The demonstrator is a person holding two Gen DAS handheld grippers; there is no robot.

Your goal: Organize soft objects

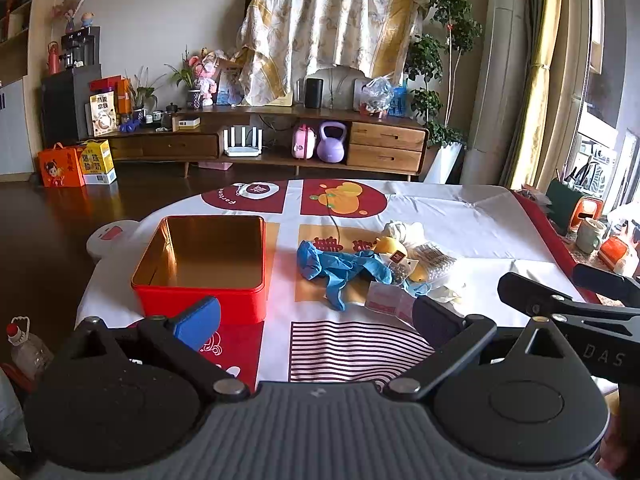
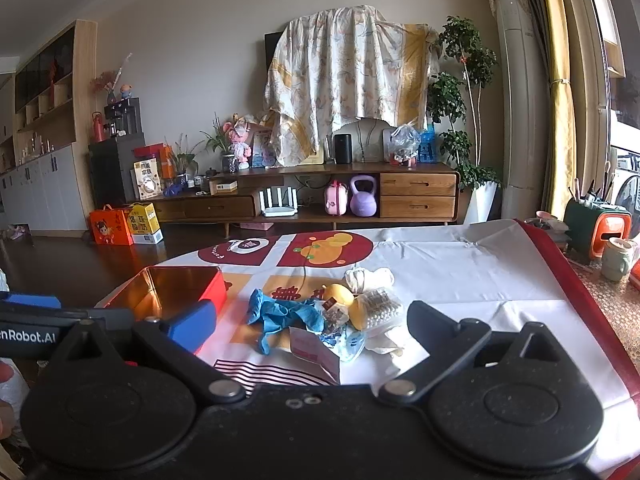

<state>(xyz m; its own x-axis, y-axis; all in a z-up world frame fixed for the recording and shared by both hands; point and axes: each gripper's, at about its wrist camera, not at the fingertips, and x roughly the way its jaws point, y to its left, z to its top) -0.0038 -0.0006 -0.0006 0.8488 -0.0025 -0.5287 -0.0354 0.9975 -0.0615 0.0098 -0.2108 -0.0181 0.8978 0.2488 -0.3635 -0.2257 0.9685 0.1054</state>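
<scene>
We hold both tongs above the near edge of the surface (image 1: 460,216), which is covered with a white, red and yellow printed cloth. Our left tongs (image 1: 316,316) stand wide apart and grip nothing, and our right tongs (image 2: 310,322) are likewise spread and bare. The red tin box (image 1: 200,296) with a gold inside sits to the left, open-topped, with nothing in it that we can see. The soft things lie in a heap just right of it: a blue glove (image 1: 340,266) nearest the box, a yellow plush toy (image 1: 390,245) with a small red label whose writing is too small to read, a white cloth bundle (image 1: 404,230) behind it, a clear bag of white beads (image 1: 434,262), and a pink-printed packet (image 1: 386,302) at the front. In the right wrist view the side of the left tool reads "enRobot.AI"; in the left wrist view the right tool shows "DAS". The cloth bears "Fortun" in an arc, partly cut off.
</scene>
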